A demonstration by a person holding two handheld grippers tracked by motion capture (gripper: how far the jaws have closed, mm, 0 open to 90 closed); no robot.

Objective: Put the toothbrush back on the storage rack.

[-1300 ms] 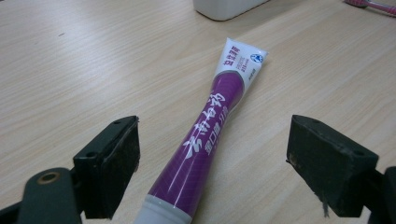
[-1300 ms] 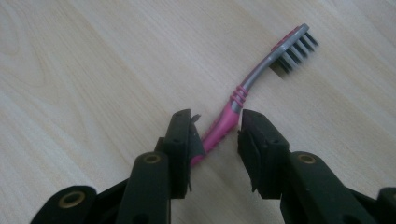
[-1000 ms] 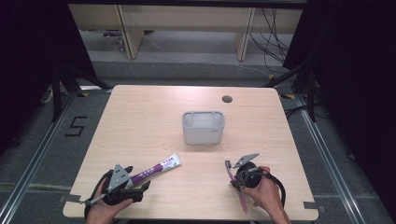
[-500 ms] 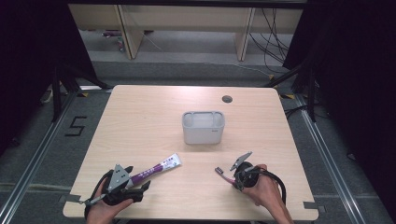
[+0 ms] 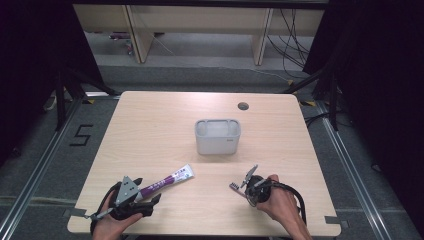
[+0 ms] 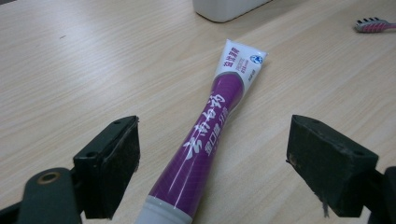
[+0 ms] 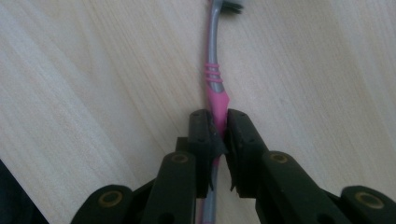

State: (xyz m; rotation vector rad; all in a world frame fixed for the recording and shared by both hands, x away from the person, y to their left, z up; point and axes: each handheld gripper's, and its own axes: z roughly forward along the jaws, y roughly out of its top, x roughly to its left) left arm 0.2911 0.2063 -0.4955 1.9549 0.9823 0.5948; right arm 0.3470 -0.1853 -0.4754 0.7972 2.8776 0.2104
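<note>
A purple and white toothpaste tube (image 5: pixel 168 180) (image 6: pixel 210 116) lies flat on the wooden table (image 5: pixel 150 130), cap end towards the person. My left gripper (image 5: pixel 144 193) (image 6: pixel 212 140) is open, with one jaw on each side of the tube's cap end and neither touching it. My right gripper (image 5: pixel 245 187) (image 7: pixel 218 119) is shut on the pink handle of a pink and grey toothbrush (image 7: pixel 215 84). Its bristle head (image 5: pixel 233 186) (image 6: pixel 373 24) points left, low over the table. A pale grey rectangular holder (image 5: pixel 217 136) stands at mid-table, beyond both grippers.
A small round hole (image 5: pixel 243 106) sits near the table's far edge. The holder's base (image 6: pixel 229 7) is just past the tube's flat end. Both hands rest close to the table's near edge. Shelf legs and cables are on the floor beyond.
My right gripper has turned, swinging the toothbrush from pointing away from the person to pointing left, lower towards the table. The left gripper and the tube have not moved.
</note>
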